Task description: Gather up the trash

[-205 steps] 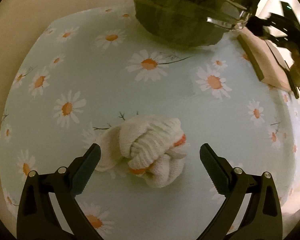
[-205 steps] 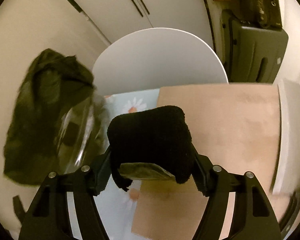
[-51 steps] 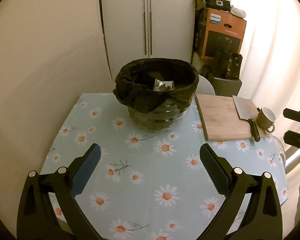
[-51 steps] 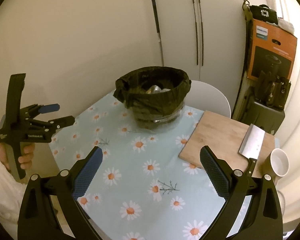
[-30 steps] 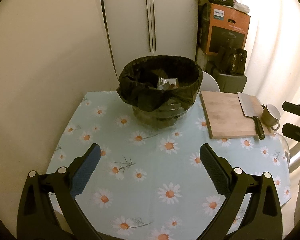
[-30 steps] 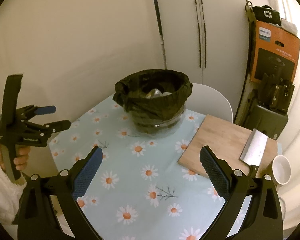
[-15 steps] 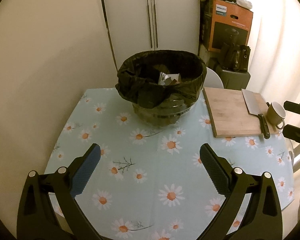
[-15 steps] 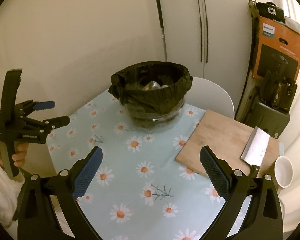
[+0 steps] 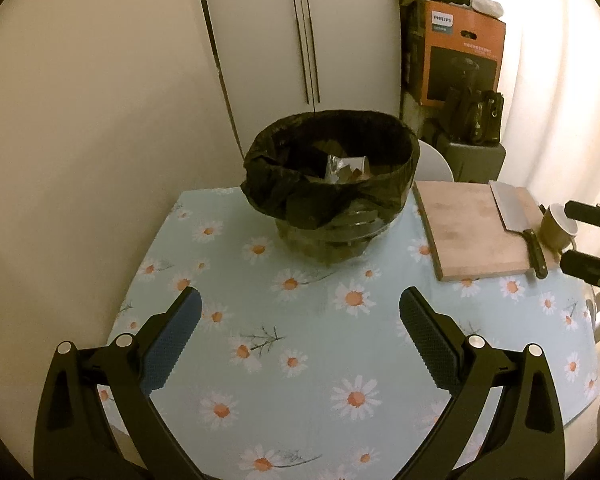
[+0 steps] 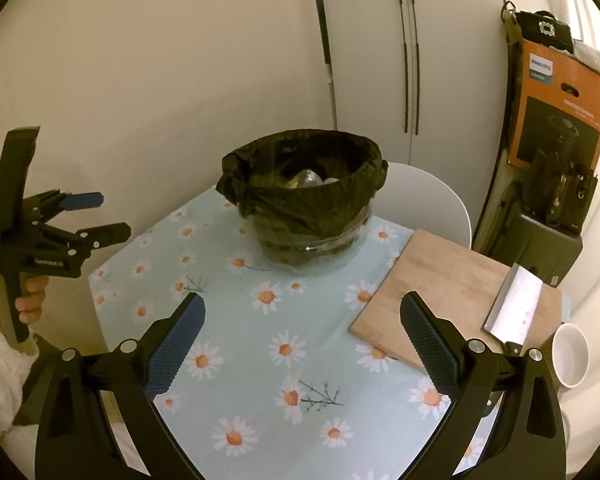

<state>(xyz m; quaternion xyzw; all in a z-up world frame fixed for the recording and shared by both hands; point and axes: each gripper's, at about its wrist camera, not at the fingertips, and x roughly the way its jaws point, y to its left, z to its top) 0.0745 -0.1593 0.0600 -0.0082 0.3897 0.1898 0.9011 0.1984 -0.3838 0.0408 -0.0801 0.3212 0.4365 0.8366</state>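
Note:
A clear bin lined with a black bag [image 9: 332, 184] stands at the back of the daisy-print table [image 9: 300, 344], with crumpled trash inside [image 9: 346, 168]. It also shows in the right wrist view [image 10: 304, 204]. My left gripper [image 9: 300, 336] is open and empty, held high above the table's near side; the right wrist view shows it at the left [image 10: 100, 216]. My right gripper [image 10: 302, 336] is open and empty above the table; its fingers show at the right edge of the left wrist view [image 9: 588, 236].
A wooden cutting board [image 9: 476, 228] with a cleaver [image 9: 516, 220] lies right of the bin. A mug [image 10: 570, 354] stands beside it. A white chair [image 10: 424, 204], a cupboard, an orange box [image 9: 464, 52] and a suitcase stand behind the table.
Both grippers have drifted slightly, so the bin sits a little nearer in both views. Both stay open and empty. The towel and black item held 6.8 s ago are gone from the grippers.

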